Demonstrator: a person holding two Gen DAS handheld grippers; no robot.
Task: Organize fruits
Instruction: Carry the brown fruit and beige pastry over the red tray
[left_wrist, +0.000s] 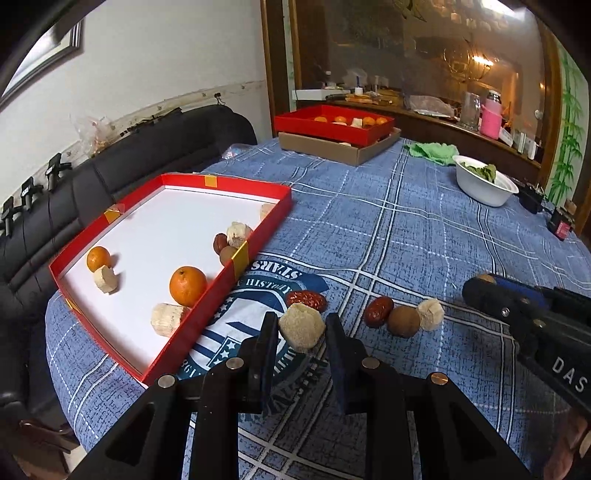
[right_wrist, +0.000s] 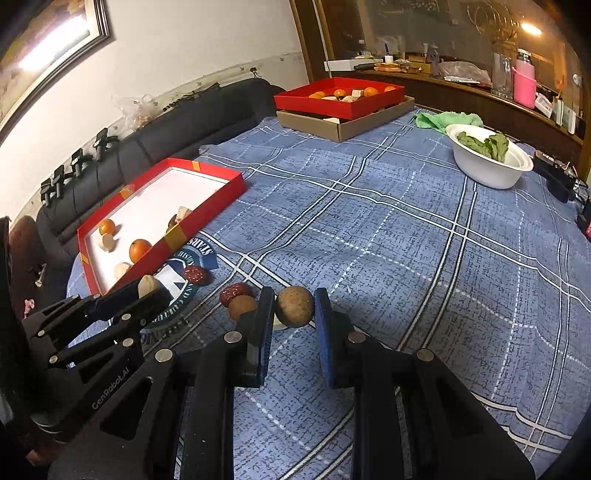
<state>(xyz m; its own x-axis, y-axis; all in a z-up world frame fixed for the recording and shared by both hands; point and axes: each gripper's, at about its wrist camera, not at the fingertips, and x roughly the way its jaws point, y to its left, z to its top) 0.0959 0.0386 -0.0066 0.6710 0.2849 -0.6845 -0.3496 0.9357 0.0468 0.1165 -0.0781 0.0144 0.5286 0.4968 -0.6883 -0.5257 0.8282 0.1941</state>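
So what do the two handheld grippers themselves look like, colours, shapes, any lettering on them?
Both are matte black linkage grippers with triangular cut-outs and round silver pivot pins. The left gripper has flat black fingers with dark blue pads; seen from the right wrist, its side carries white "GenRobot.AI" lettering. The right gripper has brighter blue pads; from the left wrist, its body shows white letters "DAS". No cables or sleeves show.

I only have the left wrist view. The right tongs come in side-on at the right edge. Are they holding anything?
Observer: Yes. The right tongs are shut on a round brown fruit, with a pad on each side of it.
Operator: Is it off the cloth?
Observer: It looks held clear of the tablecloth; a pale piece lying there peeks out from beneath it.
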